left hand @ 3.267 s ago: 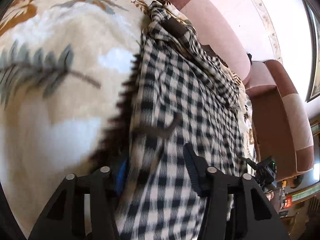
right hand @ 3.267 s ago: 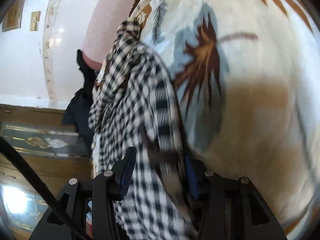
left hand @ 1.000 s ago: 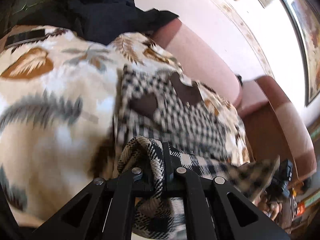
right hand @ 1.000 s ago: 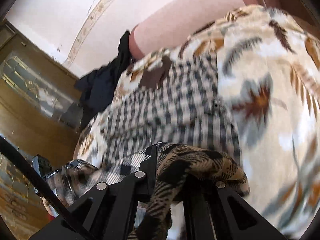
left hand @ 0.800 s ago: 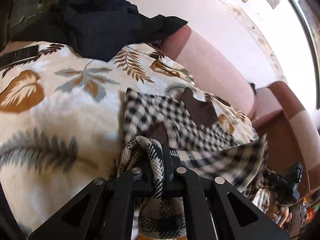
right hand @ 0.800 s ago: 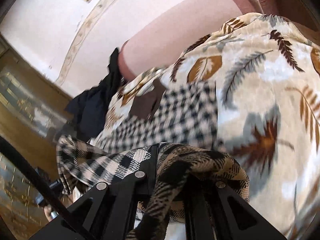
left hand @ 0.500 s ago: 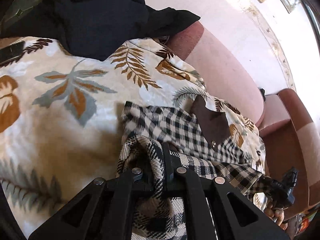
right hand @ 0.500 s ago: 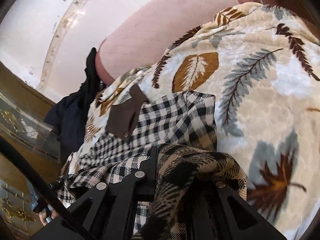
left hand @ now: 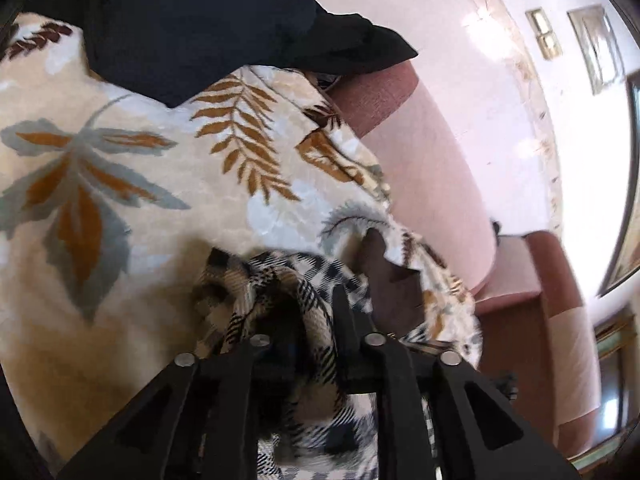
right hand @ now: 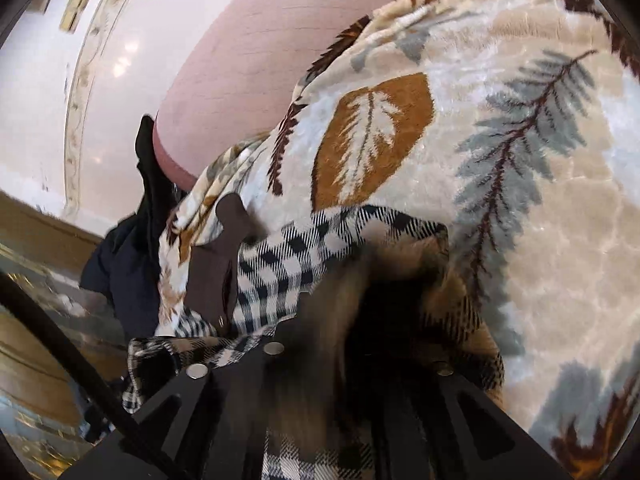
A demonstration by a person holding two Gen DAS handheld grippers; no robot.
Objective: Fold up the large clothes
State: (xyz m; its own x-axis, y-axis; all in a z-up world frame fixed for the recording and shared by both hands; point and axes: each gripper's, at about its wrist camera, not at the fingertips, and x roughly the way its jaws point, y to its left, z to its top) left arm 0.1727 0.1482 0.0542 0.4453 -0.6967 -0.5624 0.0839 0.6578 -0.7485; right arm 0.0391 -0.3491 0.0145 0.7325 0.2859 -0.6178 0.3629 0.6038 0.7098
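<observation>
A black, cream and tan checked shirt (left hand: 280, 280) (right hand: 296, 256) lies on a leaf-print blanket (left hand: 120, 208) (right hand: 520, 160) over a sofa. Its brown collar (left hand: 384, 276) (right hand: 212, 272) shows at the far end. My left gripper (left hand: 320, 320) is shut on a bunched fold of the shirt, held low over the fabric near the collar end. My right gripper (right hand: 360, 320) is buried in a blurred bunch of the same shirt, its fingertips hidden; the fabric drapes over its jaws.
A dark navy garment (left hand: 200, 20) (right hand: 128, 264) lies heaped at the blanket's far edge. The pink sofa backrest (left hand: 440, 168) (right hand: 260, 60) runs behind the shirt. A brown armchair (left hand: 560, 320) stands beyond the sofa's end. White wall behind.
Both grippers closed on the shirt's near edge, lifted it and carried it forward over the shirt toward the collar, doubling the garment. The visible checked area has shrunk.
</observation>
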